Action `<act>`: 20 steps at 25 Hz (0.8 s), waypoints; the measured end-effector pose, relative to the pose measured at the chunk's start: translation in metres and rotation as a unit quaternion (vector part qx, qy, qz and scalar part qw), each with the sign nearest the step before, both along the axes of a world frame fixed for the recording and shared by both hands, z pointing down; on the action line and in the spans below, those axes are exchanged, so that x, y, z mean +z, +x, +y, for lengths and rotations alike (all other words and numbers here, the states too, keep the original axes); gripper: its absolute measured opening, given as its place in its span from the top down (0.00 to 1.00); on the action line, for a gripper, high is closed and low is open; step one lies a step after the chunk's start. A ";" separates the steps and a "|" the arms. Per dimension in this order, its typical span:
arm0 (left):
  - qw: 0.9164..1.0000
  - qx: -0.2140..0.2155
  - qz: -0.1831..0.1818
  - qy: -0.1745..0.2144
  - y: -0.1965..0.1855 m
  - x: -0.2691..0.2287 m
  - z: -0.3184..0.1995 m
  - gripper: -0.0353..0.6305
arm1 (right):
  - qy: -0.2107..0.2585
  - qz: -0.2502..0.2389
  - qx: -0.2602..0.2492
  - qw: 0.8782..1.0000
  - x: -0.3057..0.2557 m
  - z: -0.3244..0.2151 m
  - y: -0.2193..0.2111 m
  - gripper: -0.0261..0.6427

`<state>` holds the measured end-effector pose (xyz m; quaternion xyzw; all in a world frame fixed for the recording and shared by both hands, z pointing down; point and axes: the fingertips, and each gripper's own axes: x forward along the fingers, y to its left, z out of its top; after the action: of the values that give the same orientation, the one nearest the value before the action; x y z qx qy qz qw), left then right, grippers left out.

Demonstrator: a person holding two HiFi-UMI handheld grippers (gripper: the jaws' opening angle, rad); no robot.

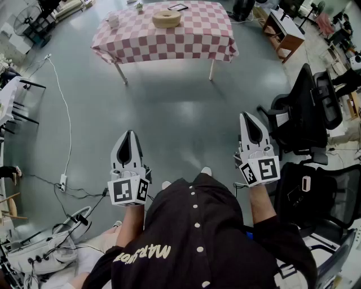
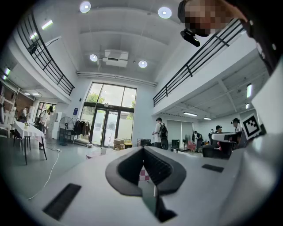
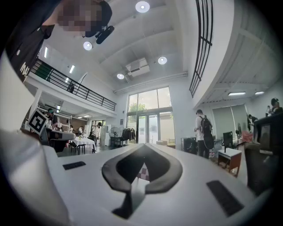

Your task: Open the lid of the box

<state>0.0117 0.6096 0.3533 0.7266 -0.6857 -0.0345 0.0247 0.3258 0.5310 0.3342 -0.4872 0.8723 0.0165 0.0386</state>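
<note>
A round tan box (image 1: 166, 18) with its lid on sits on a table under a pink-and-white checked cloth (image 1: 186, 39), far ahead across the grey floor. My left gripper (image 1: 130, 134) and right gripper (image 1: 246, 115) are held level at waist height, well short of the table, and both point toward it. Both are shut with nothing between their tips. In the left gripper view the left gripper (image 2: 143, 149) has its jaws closed, with a sliver of the checked cloth (image 2: 144, 174) showing through the hollow. The right gripper (image 3: 142, 145) looks the same in the right gripper view.
A white object (image 1: 113, 21) and a dark tablet (image 1: 178, 7) also lie on the table. Black office chairs (image 1: 307, 113) stand close on the right. A cable (image 1: 65, 113) runs to a power strip (image 1: 62, 182) on the left. A wooden side table (image 1: 284, 31) stands at back right.
</note>
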 end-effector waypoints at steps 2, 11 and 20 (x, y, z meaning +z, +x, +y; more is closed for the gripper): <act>1.000 0.000 0.000 -0.003 0.001 0.000 -0.001 0.93 | -0.001 0.003 -0.001 1.000 0.000 0.000 -0.001 0.98; 1.000 -0.001 0.002 -0.004 0.003 0.003 -0.001 0.93 | 0.017 -0.034 -0.014 0.999 -0.008 0.006 0.004 0.97; 1.000 0.000 0.004 0.003 0.004 0.003 -0.005 0.93 | 0.015 -0.029 -0.012 0.999 -0.006 0.005 0.007 0.88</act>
<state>0.0162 0.6049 0.3567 0.7266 -0.6854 -0.0394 0.0255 0.3331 0.5356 0.3278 -0.4766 0.8761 0.0151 0.0710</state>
